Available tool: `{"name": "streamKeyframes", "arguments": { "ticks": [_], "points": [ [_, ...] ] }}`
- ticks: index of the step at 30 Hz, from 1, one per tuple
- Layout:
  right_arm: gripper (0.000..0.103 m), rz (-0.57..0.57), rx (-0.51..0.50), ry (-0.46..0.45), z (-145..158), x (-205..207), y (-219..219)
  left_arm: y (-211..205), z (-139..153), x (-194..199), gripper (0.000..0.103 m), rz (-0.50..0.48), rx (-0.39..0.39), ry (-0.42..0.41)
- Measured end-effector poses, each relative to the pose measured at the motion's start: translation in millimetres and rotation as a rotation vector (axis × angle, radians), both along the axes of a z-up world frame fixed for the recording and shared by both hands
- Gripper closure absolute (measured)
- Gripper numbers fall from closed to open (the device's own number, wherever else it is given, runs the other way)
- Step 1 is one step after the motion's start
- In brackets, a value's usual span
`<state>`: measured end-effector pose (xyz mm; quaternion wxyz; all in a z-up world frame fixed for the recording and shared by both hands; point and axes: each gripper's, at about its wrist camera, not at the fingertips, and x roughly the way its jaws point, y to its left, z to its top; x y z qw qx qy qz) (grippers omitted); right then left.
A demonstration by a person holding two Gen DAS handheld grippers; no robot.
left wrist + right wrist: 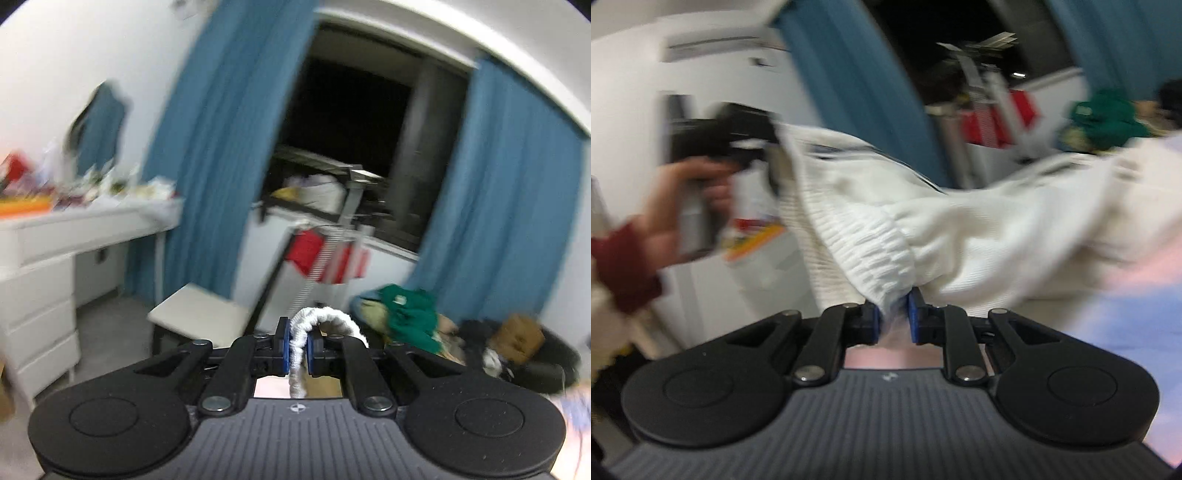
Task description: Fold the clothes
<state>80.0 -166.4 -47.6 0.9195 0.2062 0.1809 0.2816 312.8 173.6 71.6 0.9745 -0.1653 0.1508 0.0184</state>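
A white ribbed knit garment (960, 236) hangs spread in the air between the two grippers. My right gripper (894, 322) is shut on its elastic ribbed hem. In the left wrist view, my left gripper (298, 349) is shut on a thin white ribbed edge of the garment (325, 318) that loops over its blue pads. The right wrist view also shows the left gripper (764, 147), blurred, at the upper left, held by a hand (676, 199) in a dark red cuff, gripping the garment's other end. Most of the cloth drapes to the right.
A pile of clothes with a green garment (410, 314) lies at the right, below blue curtains (207, 147) and a dark window. A white stool (199, 314) and a cluttered white desk with drawers (44, 266) stand at the left. A pink and blue surface (1137, 332) lies below.
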Motion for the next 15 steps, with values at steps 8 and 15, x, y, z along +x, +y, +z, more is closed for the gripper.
{"name": "streamKeyframes", "arguments": {
  "ticks": [8, 15],
  "points": [
    [0.084, 0.173, 0.016, 0.061, -36.2, 31.9, 142.2, 102.4, -90.6, 85.8, 0.094, 0.175, 0.016, 0.22],
    [0.073, 0.209, -0.036, 0.145, -78.1, 50.4, 154.6, 141.4, -174.5, 90.1, 0.089, 0.155, -0.014, 0.315]
  ]
}}
